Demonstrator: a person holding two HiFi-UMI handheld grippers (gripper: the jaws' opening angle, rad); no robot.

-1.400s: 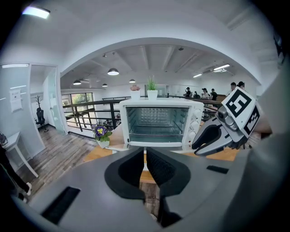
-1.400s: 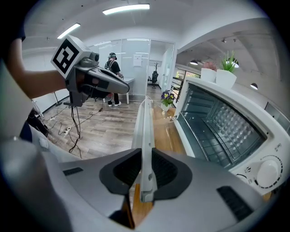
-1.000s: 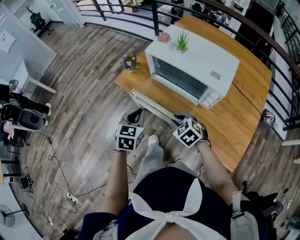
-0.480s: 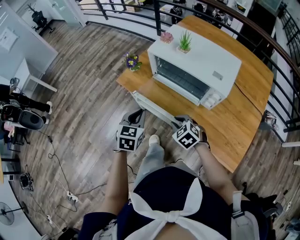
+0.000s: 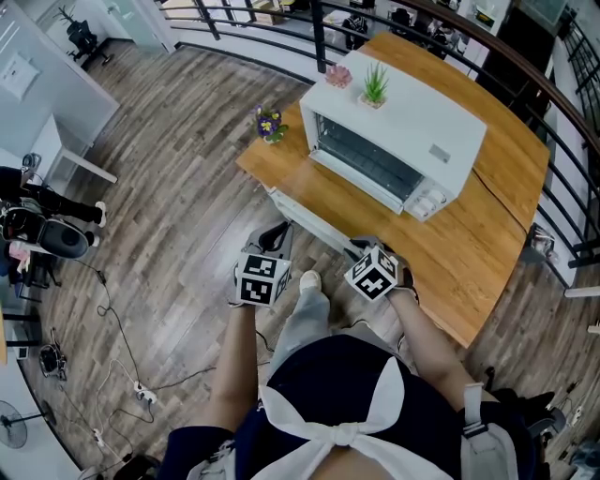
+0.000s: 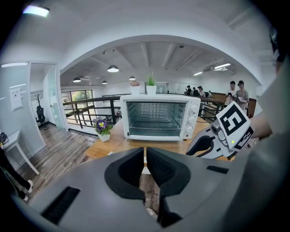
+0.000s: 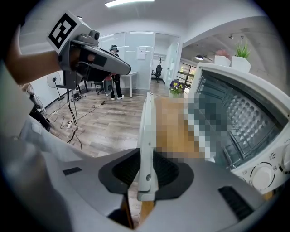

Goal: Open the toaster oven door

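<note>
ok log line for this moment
toaster oven door: open | right hand-held gripper: shut on door handle | left hand-held gripper: shut, empty

The toaster oven [image 5: 398, 141] stands on the table [image 5: 487, 234], ahead of me and to my right; a potted plant [image 5: 375, 86] sits on its top at the far left corner, with a second plant [image 5: 338, 75] just left of it; a flower pot [image 5: 270, 125] stands on the table's corner, left of the oven; a railing [image 5: 319, 28] runs behind the table; the door [image 5: 314, 217] lies folded down before the oven's mouth, reaching towards me; my right gripper [image 5: 363, 246] is at the door's right end, the door's front edge between the jaws; my left gripper [image 5: 276, 234] sits near the door's left end, over the floor [image 5: 169, 187].
</note>
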